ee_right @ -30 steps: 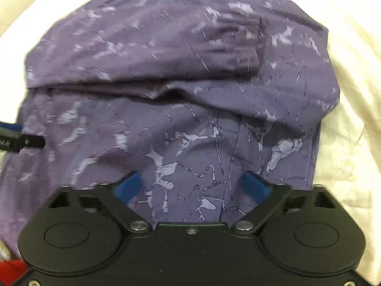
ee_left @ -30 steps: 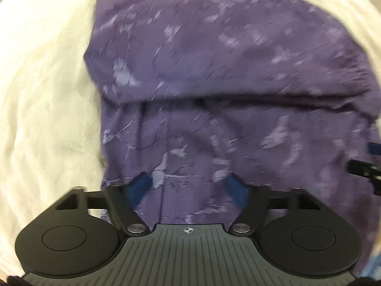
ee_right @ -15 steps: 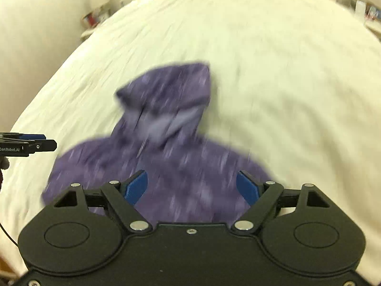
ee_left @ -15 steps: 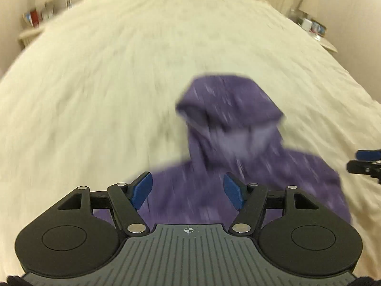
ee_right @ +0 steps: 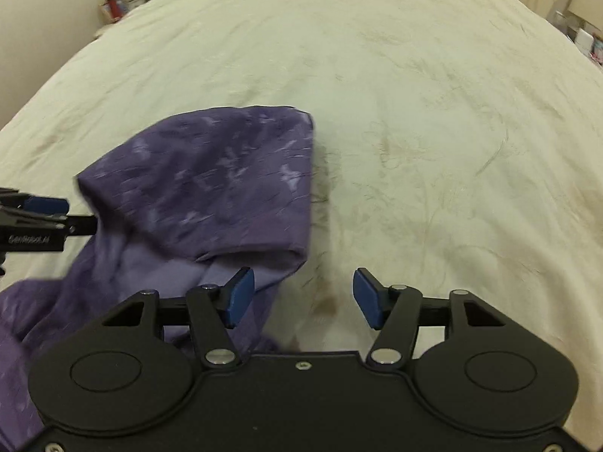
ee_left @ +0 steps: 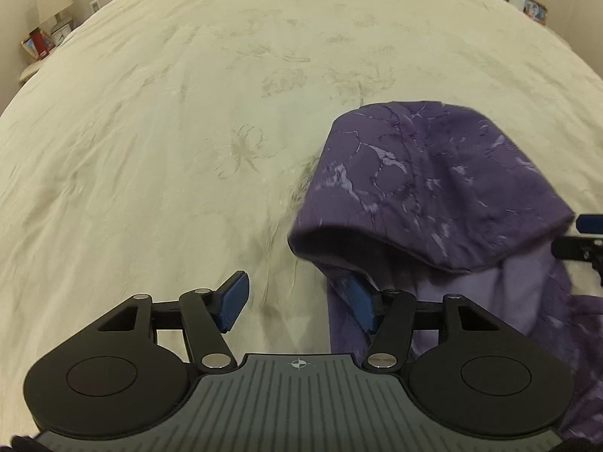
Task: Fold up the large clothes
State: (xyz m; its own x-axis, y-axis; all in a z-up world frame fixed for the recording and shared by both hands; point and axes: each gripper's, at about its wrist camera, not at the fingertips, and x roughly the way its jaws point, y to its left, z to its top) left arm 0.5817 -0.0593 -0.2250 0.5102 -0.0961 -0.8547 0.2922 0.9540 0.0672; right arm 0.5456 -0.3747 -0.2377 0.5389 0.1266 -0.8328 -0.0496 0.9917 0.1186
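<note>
A purple marbled hoodie lies on a cream bed. Its hood shows at the right of the left wrist view and at the left of the right wrist view. My left gripper is open and empty, at the hood's left edge, its right finger against the neck fabric. My right gripper is open and empty at the hood's right edge, its left finger over the fabric. Each gripper's tip shows in the other's view: the right one and the left one. The hoodie's body is mostly out of view.
The cream bedspread stretches far ahead. A nightstand with a lamp stands at the far left, another nightstand with small items at the far right.
Both grippers have moved up from over the hoodie's folded body to either side of its hood. The views now look along the bed. Both stayed open.
</note>
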